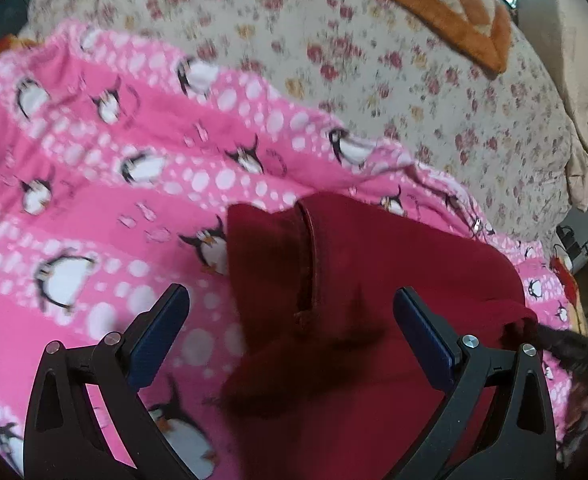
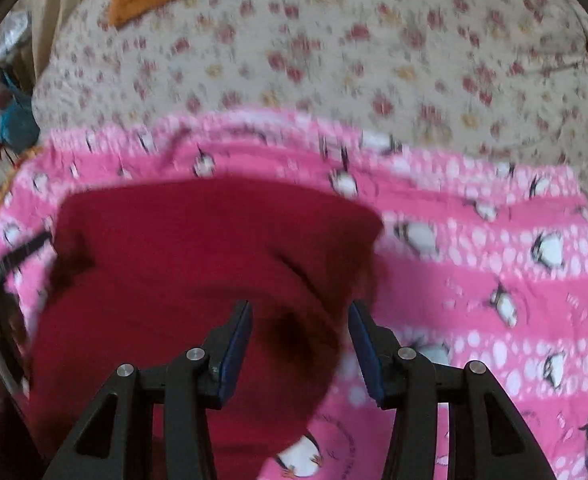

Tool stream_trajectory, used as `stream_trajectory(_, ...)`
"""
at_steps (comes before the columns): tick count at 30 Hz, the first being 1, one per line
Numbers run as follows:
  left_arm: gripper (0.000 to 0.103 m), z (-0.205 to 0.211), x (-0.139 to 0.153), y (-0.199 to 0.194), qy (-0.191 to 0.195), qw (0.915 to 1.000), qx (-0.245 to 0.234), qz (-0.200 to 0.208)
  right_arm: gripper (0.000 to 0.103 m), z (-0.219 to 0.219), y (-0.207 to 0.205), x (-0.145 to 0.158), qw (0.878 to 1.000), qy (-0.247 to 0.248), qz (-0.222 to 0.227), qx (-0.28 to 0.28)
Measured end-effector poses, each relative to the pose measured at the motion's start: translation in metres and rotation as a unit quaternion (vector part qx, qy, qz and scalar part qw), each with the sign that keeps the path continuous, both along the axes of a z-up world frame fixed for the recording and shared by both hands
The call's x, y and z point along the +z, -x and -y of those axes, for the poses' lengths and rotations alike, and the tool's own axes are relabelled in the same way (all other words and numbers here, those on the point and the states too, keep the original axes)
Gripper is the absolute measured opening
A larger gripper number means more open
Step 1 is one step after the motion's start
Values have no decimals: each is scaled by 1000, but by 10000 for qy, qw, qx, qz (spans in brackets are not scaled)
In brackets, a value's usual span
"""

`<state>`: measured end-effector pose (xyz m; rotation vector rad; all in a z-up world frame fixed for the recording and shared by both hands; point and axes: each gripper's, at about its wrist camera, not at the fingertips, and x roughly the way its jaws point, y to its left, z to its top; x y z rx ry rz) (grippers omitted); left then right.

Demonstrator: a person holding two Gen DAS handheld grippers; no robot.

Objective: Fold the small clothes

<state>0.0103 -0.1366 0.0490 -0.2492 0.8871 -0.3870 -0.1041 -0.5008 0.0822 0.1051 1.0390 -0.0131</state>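
A bed with a floral sheet [image 1: 374, 92] carries a pink penguin-print blanket [image 1: 93, 200]. On the blanket, just ahead of and beneath both claws, lies a dark red garment [image 1: 354, 280], bunched and seemingly not yet neatly folded. The left claw [image 1: 291, 320] gapes wide; the right claw [image 2: 300, 332] hangs open, both empty, angled downward.

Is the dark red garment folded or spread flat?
Partly folded, not flat: the dark red garment lies bunched on the pink penguin blanket, with one seamed layer doubled over another. How many folds, cannot tell.
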Motion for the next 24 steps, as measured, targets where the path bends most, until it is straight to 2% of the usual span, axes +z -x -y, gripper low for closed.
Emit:
stream_trajectory(1,93,2,-4,-3,34,9999,-49,-88,48,-4,-2,-11,10000,76,-43,31)
stream_trajectory(2,76,3,-8,-6,41,9998,-121,-155,47,-6,-4,-19,9998,185,4,9)
stream_trajectory(3,64,5,-10,-9,31,9995,-221,-244,36,-7,-5,-22,9996,270,67,-20)
stream_trajectory(4,45,7,-11,-11,23,9989,-324,-325,27,-9,-9,-26,9989,431,145,-78)
stream_trajectory(5,41,6,-11,-11,59,9987,-370,-351,18,-7,-10,-27,9982,538,164,-192)
stream_trajectory(6,37,2,-8,-10,187,9985,-363,-365,14,-3,-8,-26,9984,444,210,-293)
stream_trajectory(7,28,-2,-5,-9,345,9978,-370,-427,12,3,-4,-19,9984,209,342,-408)
stream_trajectory(9,27,-7,1,-8,588,9958,-443,-545,9,11,10,-2,9968,-10,595,-536)
stream_trajectory(11,26,-7,4,-7,572,9958,-455,-557,9,18,23,5,9951,-259,684,-662)
stream_trajectory(12,24,-7,2,-6,588,9952,-461,-626,9,22,26,3,9949,-348,611,-728)
stream_trajectory(15,22,-13,-1,-5,689,9936,-339,-830,9,25,27,-22,9964,-120,36,-836)
stream_trajectory(17,22,-15,5,0,461,9967,-250,-620,9,25,29,-23,9958,-301,-158,-850)
stream_trajectory(19,23,-12,11,3,105,9992,-170,-357,14,26,32,-10,9957,-324,-61,-870)
stream_trajectory(20,23,-10,13,5,109,9992,-218,-324,29,26,35,-2,9954,-340,24,-891)
stream_trajectory(21,23,-8,13,4,154,9990,-268,-323,50,27,39,9,9948,-324,173,-954)
stream_trajectory(22,32,-6,14,5,172,9988,-335,-314,57,27,44,21,9930,-265,435,-1070)
stream_trajectory(23,44,-2,16,7,143,9988,-391,-261,65,26,45,29,9910,-204,635,-1159)
stream_trajectory(24,51,1,17,9,63,9991,-392,-168,65,24,41,35,9903,-100,714,-1190)
